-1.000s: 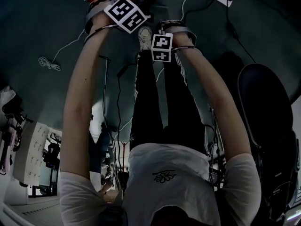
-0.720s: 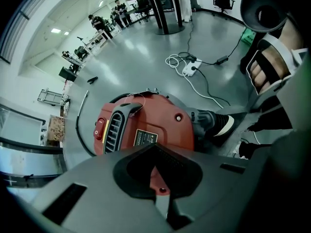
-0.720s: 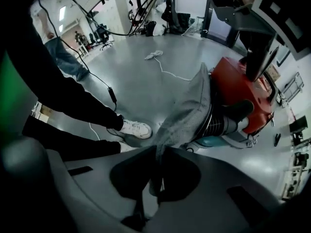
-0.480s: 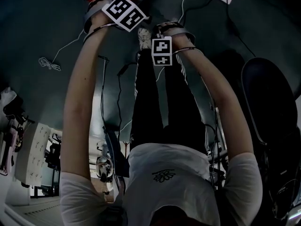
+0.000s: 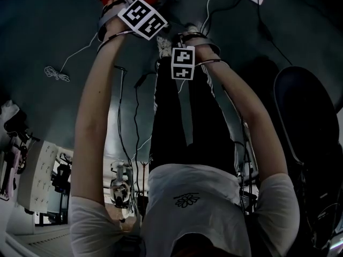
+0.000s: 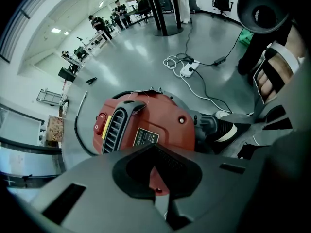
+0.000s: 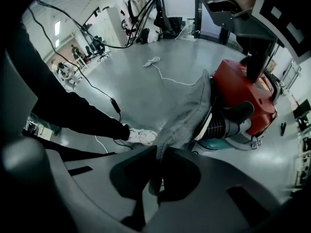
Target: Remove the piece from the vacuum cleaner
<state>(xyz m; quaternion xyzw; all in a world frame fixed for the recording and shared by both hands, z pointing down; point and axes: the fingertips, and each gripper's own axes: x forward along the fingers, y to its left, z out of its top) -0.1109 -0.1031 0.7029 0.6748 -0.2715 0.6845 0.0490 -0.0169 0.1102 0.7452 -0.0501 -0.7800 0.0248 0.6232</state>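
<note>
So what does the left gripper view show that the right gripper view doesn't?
Only the left gripper view shows the top of the vacuum cleaner with its red switch, plus a white power strip on the floor. Only the right gripper view shows the grey cloth piece pinched in the right gripper, stretching from the vacuum cleaner, and its teal base. Both show the red body and grey floor.

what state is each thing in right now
vacuum cleaner: on the floor, hose attached
grey cloth piece: stretched from the vacuum cleaner to the right fingers
left gripper: fingers shut on the vacuum cleaner's red edge
right gripper: fingers shut on the grey cloth piece
</note>
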